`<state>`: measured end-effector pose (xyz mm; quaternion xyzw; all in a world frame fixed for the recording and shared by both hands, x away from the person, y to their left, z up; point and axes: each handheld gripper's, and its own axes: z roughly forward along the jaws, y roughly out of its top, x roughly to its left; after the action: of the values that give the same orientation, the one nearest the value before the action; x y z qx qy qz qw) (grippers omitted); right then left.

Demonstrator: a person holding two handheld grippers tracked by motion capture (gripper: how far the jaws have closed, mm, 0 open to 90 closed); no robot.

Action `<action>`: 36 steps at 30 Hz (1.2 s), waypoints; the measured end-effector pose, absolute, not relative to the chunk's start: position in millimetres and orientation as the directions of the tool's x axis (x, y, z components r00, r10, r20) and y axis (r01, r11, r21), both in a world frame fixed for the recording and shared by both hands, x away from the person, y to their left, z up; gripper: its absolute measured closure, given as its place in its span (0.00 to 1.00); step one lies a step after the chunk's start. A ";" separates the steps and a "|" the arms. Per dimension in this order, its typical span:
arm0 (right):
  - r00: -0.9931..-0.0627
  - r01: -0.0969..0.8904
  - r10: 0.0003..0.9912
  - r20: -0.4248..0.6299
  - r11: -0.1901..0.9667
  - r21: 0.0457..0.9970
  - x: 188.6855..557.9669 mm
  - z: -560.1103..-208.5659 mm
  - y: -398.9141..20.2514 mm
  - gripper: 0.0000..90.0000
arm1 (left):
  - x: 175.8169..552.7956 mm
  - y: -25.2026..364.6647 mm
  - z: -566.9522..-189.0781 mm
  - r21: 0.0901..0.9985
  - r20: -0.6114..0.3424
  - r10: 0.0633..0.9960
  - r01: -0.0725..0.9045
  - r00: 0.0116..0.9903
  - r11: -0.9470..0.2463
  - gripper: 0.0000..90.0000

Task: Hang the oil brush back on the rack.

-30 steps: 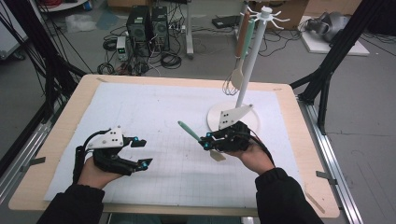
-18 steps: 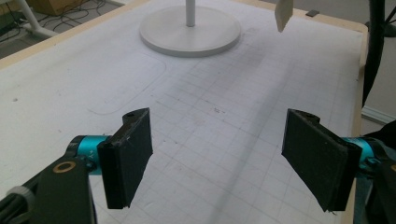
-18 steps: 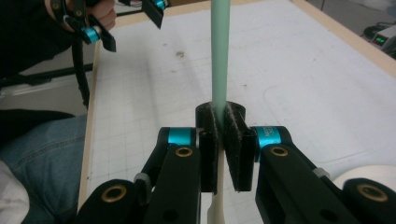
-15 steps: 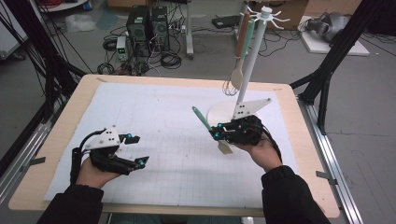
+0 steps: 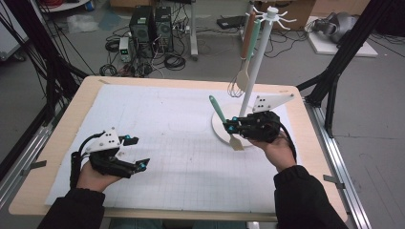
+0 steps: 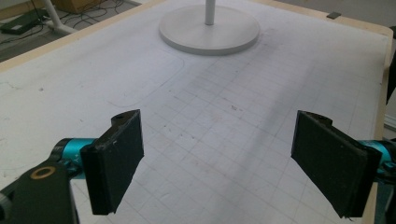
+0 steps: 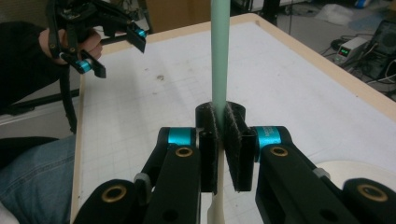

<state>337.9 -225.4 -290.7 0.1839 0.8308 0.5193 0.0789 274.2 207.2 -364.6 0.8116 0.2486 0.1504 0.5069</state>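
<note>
A green-handled spatula [image 5: 220, 116] is clamped by the right gripper [image 5: 234, 128] and held above the desk [image 5: 157, 83] beside the utensil stand [image 5: 258, 62]. The left gripper [image 5: 136, 151], whose fingers have just been opening, is spread wide on nothing. Hanging on a hook appears next, which calls for lifting.

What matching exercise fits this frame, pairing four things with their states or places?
Things:
1. left hand-held gripper
2. right hand-held gripper
3. green-handled spatula
4. whisk

States:
A. hangs from the white utensil stand
B. clamped between jaws, handle slanting up
C. jaws apart, nothing between them
D. jaws shut on a handle

Pairs: 1-C, 2-D, 3-B, 4-A
</note>
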 end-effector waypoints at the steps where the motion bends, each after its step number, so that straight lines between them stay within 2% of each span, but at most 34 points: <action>1: -0.919 0.228 0.388 0.067 0.385 0.895 338.3 -289.4 -226.3 0.94 | 274.1 207.3 -364.4 0.898 -0.008 0.556 0.251 0.831 -0.361 0.19; 12: -0.896 0.232 0.438 0.073 0.321 0.918 340.7 -279.8 -240.2 0.94 | 273.6 206.4 -367.7 0.892 -0.004 0.555 0.254 0.832 -0.373 0.19; 20: -0.867 0.256 0.484 0.116 0.235 0.938 343.0 -275.8 -256.9 0.94 | 272.8 209.3 -368.6 0.895 0.003 0.562 0.249 0.827 -0.370 0.19; 36: -0.843 0.238 0.530 0.093 0.212 0.948 344.9 -250.5 -266.2 0.94 | 271.4 211.6 -371.3 0.892 0.009 0.579 0.256 0.815 -0.373 0.19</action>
<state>344.9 -266.2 -250.5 0.2501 0.7680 0.5758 0.1269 271.4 211.6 -371.3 0.8124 0.2569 0.1628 0.4974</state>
